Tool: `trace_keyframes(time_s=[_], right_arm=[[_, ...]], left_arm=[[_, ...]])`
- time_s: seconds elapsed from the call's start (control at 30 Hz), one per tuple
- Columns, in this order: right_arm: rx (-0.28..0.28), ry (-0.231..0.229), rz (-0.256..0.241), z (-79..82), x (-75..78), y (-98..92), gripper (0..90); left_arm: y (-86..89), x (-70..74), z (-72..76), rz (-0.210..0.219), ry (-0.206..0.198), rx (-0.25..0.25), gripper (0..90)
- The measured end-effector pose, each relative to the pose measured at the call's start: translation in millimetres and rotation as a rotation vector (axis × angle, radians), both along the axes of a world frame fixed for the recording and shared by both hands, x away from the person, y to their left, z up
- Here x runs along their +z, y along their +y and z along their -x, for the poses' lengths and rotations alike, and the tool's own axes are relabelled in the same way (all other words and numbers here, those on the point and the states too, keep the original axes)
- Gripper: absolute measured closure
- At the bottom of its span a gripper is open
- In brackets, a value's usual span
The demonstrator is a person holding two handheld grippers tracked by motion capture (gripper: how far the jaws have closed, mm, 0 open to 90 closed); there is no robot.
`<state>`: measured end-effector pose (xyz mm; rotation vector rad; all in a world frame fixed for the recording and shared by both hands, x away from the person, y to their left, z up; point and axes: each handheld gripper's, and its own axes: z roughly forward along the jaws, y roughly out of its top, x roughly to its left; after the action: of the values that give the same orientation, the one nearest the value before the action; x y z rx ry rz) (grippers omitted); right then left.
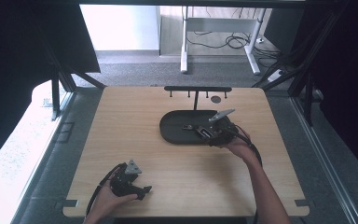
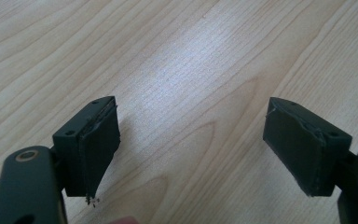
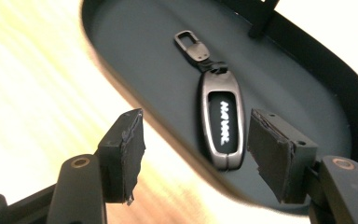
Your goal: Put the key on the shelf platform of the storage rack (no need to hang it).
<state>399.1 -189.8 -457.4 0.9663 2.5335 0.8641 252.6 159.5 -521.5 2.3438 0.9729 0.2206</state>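
While jaws gape, right gripper [image 3: 193,156] straddles tray [image 3: 135,42] rim beside key fob [image 3: 222,125].

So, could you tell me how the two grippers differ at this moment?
The left gripper sits low near the table's front edge over bare wood, while the right gripper reaches over the dark oval tray. A key fob lies between the right gripper's jaws; nothing lies between the left's. Both stand open.

Light wooden table [image 1: 135,140] bears a black oval tray [image 1: 175,127] with its hook rack [image 1: 197,88]
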Motion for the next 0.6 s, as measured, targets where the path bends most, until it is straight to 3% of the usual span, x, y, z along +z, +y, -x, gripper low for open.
trace_keyframes(time_s=[0.2,0.4,0.6], right_arm=[[-0.001,-0.003,-0.034,22.0,-7.4,-15.4,37.1],[-0.015,0.002,-0.055,52.7,-25.8,-34.5,37.3],[-0.025,0.005,-0.072,71.2,-39.5,-46.5,37.8]], left_arm=[[-0.1,0.2,0.3,0.002,0.001,0.005,19.0],[-0.5,0.1,0.5,-0.001,0.0,0.005,19.1],[0.1,0.7,0.5,-0.003,-0.005,0.007,19.6]])
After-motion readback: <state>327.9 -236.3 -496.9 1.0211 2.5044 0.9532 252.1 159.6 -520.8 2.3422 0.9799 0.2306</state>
